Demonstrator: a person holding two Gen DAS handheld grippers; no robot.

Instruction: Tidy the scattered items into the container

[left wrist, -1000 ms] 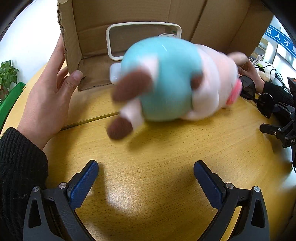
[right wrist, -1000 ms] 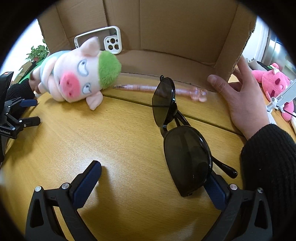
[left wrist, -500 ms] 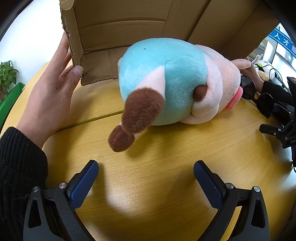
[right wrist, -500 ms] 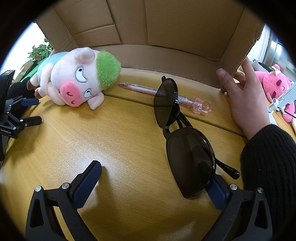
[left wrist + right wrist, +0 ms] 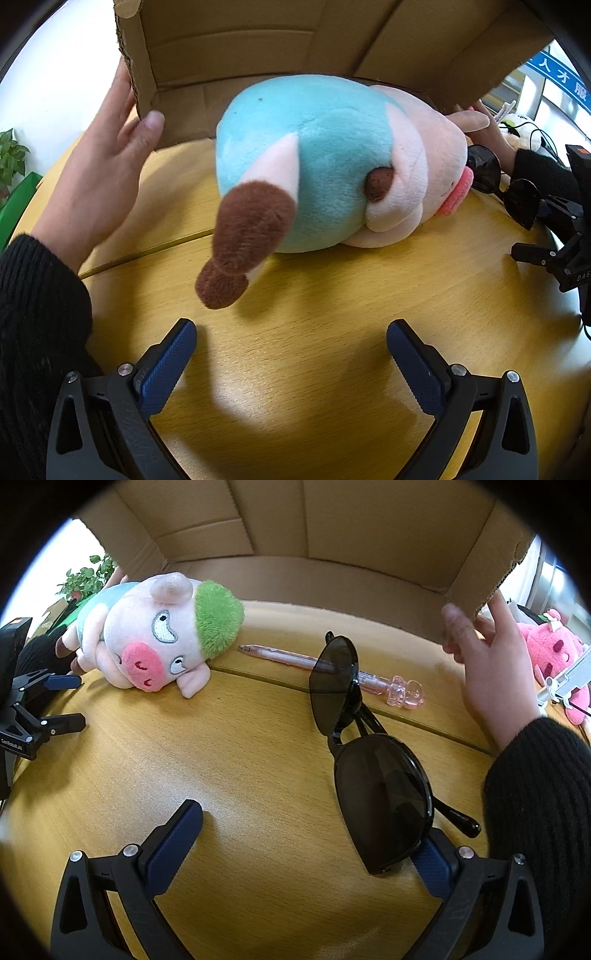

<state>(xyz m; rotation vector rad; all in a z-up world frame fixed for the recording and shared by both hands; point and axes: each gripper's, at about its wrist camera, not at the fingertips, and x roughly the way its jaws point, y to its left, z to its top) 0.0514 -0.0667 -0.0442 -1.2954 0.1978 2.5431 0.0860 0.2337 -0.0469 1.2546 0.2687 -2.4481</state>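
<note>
my left gripper (image 5: 291, 362) sits spread and empty on the table (image 5: 332, 295), my right gripper (image 5: 306, 845) spread too, the sunglasses (image 5: 373, 768) against its right pad. i'd take them by the bridge — gently. beyond, only the right view shows the pen (image 5: 332, 668); the plush pig (image 5: 332, 162) lies before the tipped cardboard box (image 5: 258, 37).

Cardboard box (image 5: 369, 535) top cut off by both frames. Pink pen (image 5: 332, 668) middle hidden behind sunglasses (image 5: 380, 786). Plush pig (image 5: 332, 162) face turned away in left view. Second pink plush (image 5: 554, 653) partly clipped at edge.
</note>
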